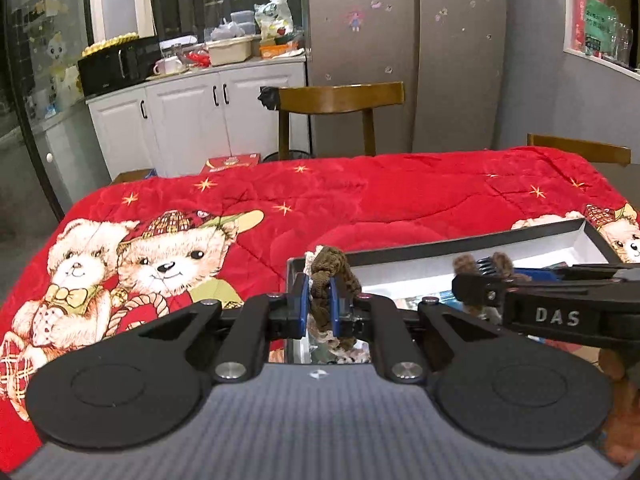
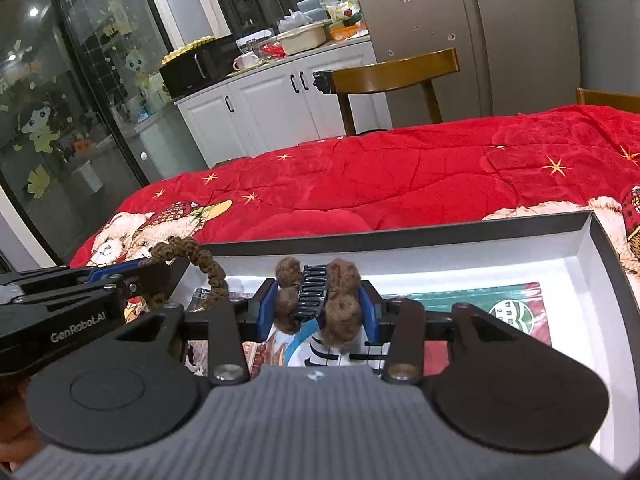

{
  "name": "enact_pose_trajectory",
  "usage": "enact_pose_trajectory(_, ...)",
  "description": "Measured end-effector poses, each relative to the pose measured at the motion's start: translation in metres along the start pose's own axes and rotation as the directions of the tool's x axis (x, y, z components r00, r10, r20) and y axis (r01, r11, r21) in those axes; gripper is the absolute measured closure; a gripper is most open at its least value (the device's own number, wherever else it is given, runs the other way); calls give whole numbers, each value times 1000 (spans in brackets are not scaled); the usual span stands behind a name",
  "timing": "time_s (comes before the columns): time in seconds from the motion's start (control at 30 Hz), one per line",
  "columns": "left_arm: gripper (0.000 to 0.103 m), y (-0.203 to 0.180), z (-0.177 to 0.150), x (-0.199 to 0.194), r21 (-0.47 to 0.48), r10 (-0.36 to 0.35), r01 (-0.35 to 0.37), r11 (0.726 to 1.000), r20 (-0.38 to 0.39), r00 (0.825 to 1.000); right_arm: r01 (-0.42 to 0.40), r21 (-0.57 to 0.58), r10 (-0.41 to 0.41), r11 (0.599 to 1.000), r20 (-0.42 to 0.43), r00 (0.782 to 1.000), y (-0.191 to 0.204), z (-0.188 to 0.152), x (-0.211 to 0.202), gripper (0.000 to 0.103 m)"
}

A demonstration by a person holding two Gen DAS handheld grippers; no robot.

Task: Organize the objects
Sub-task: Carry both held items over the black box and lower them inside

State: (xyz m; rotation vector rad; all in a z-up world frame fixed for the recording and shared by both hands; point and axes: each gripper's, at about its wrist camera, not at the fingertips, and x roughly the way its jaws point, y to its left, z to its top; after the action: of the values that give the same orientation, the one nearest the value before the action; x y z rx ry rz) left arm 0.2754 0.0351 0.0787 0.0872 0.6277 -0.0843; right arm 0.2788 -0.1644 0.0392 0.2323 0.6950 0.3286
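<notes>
My left gripper [image 1: 321, 298] is shut on a brown braided hair tie [image 1: 334, 266], which hangs over the near left corner of an open box [image 1: 440, 247] with a dark rim and white inside. In the right wrist view the same hair tie [image 2: 208, 268] loops from the left gripper [image 2: 160, 271] over the box edge. My right gripper [image 2: 318, 308] is shut on a black claw hair clip with brown fuzzy balls [image 2: 342, 276], held above the inside of the box [image 2: 440, 226]. From the left wrist view the right gripper [image 1: 466, 286] and the clip [image 1: 502, 264] show from the side.
Printed packets [image 2: 514, 312] lie flat on the box floor. The box rests on a red blanket with teddy bears [image 1: 360, 200]. Behind it stand a wooden chair [image 1: 340, 100], a second chair back [image 1: 580, 150], white cabinets [image 1: 192, 112] and a steel fridge [image 1: 400, 40].
</notes>
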Motion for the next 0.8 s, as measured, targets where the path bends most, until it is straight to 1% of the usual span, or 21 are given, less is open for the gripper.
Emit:
enact_pose_trajectory(0.2,90,0,-2,4,10,8,-8,1000,-9,1000,-4,6,4,1000,-8,1000,-2,1,3,56)
enact_pose_trajectory(0.33,90,-5,-4,5,32,27,-26,999,-10,1000,-8,0,8,1000,-13,1000,-2,0,3,56)
enact_pose_trajectory(0.53,90,-2,-5,9,21,33,-32,999,-23,999,-9,-30,9,1000,-10,1000,2,-1,4,56)
enact_pose_trajectory(0.8,90,-2,-6,15,16,31,-31,999,-45,998,-9,-41,8,999,-16,1000,2,-1,5,56)
